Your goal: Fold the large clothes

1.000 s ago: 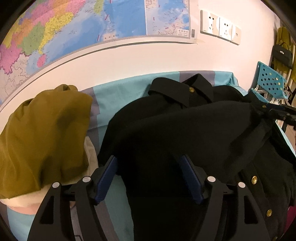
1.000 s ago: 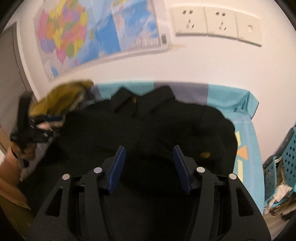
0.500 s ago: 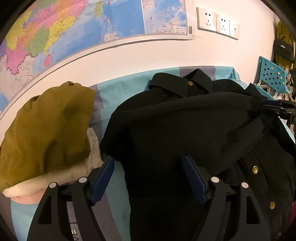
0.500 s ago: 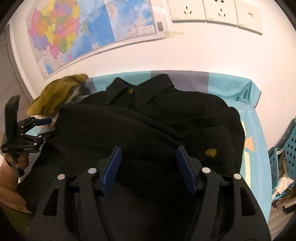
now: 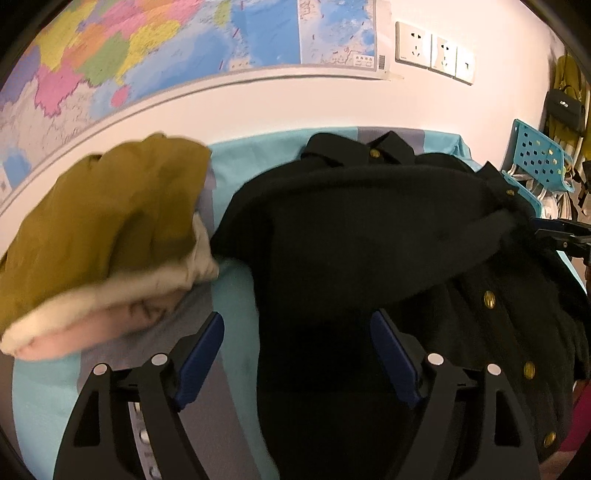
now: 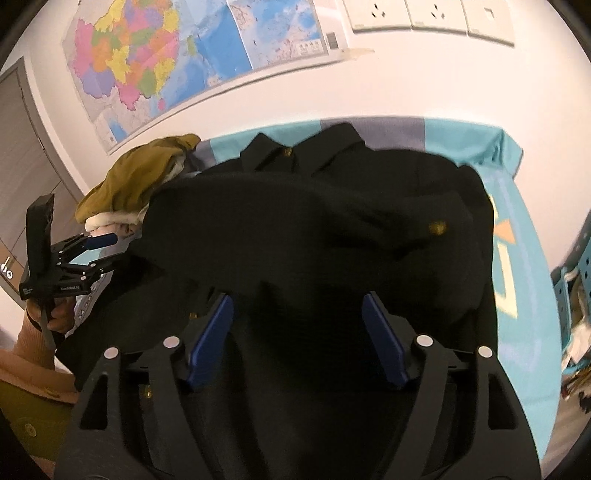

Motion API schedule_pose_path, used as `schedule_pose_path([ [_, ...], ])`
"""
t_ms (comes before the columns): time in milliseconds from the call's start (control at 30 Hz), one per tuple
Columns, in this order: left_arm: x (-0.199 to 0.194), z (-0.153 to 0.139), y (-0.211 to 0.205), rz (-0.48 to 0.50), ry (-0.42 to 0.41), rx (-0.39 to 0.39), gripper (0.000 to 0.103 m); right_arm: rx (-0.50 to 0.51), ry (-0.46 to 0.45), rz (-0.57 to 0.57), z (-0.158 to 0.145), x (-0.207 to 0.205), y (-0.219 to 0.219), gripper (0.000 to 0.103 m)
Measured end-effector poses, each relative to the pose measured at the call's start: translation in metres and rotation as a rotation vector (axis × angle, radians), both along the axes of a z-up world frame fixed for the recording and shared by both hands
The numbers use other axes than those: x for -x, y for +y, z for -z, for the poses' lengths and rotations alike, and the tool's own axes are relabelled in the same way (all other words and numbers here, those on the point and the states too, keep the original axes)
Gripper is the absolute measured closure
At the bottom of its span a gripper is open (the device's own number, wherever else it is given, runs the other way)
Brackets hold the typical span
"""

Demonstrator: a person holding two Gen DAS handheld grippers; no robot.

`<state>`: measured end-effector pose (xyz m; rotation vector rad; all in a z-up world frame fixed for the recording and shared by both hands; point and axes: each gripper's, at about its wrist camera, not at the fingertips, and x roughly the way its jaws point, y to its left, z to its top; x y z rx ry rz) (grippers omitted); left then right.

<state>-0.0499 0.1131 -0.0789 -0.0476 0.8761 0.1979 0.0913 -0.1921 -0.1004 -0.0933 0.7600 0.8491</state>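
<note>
The left gripper [image 5: 297, 356] hangs over the near left edge of a black coat [image 5: 369, 240], jaws wide apart and just widened further, nothing pressed between them, the coat's hem and the striped cloth [image 5: 236, 295] below the gap. The right gripper [image 6: 297, 334] hovers over the coat's middle [image 6: 332, 236], jaws likewise apart, just opened further, clear of the fabric. The coat lies spread on the teal and grey cloth, a sleeve folded across the chest, gold buttons [image 5: 489, 298] down the front, collar [image 6: 306, 151] toward the wall. Left of it sits a stack of folded clothes [image 5: 99, 229], mustard on top. On the wall hang a map [image 6: 184, 59], its print too small to read, and sockets [image 6: 432, 14]
</note>
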Motion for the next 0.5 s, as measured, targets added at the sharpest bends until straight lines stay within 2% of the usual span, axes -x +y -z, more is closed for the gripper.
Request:
schedule_pose_path([
  [167,0.031,0.008,0.007,-0.002,0.019,0.075,0.022,0.001,0.056,0.005,0.013,0.008,-0.012,0.027],
  [333,0.064,0.015,0.016,-0.004,0.047,0.175,0.020,-0.090,0.071,0.007,0.004,0.022,-0.044,0.026],
  [433,0.081,0.023,0.019,0.015,0.072,0.273,0.019,-0.138,0.078,0.038,0.000,0.030,-0.070,0.022],
  [500,0.089,0.028,0.018,0.019,0.093,0.310,0.019,-0.169,0.093,0.073,0.001,0.035,-0.092,0.021],
])
